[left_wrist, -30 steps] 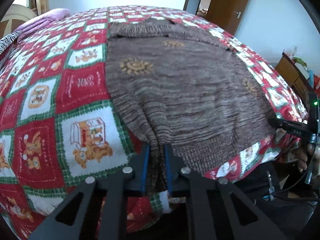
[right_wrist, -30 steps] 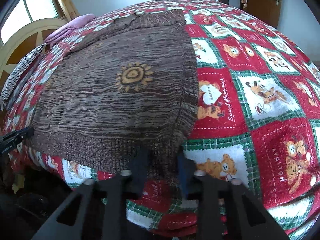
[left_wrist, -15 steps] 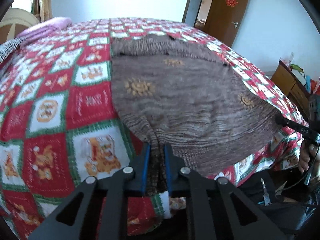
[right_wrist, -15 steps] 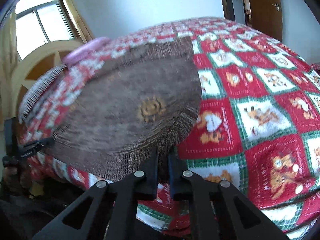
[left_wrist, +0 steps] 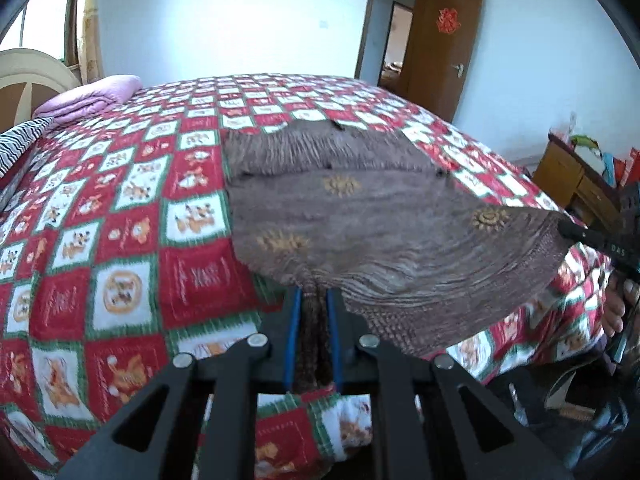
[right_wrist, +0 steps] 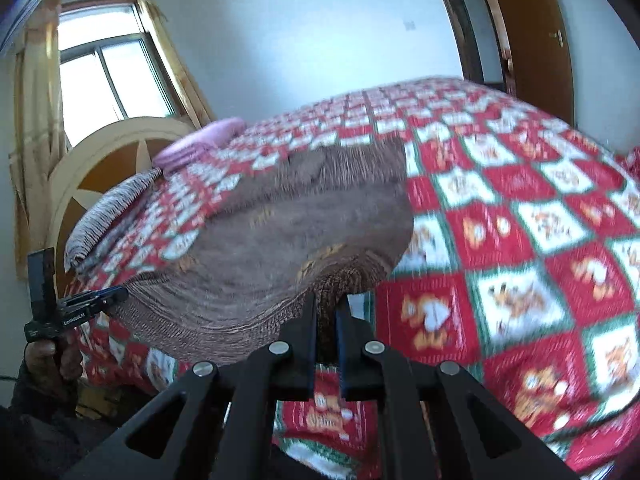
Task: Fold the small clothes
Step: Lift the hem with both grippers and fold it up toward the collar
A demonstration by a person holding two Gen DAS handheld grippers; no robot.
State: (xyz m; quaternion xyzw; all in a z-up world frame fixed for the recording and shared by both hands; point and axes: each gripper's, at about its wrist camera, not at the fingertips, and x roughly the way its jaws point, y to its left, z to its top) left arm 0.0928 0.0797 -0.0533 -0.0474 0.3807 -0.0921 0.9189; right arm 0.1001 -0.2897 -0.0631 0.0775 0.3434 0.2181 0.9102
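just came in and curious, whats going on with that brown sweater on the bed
A person is folding the brown sweater with two handheld grippers. The left gripper and right gripper each pinch a bottom corner of it, and the hem hangs lifted above the red checked bedspread. The collar end lies on the bed.

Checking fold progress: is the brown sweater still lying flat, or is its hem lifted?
Lifted, not yet folded. The left gripper and right gripper each pinch a hem corner of the brown sweater, raised off the quilt.

A brown striped sweater [left_wrist: 360, 216] dotted with orange suns is seen on a quilt [left_wrist: 120, 240] checked in red, white and green with bear prints, beside a pink blanket [left_wrist: 92, 96] and black grippers.
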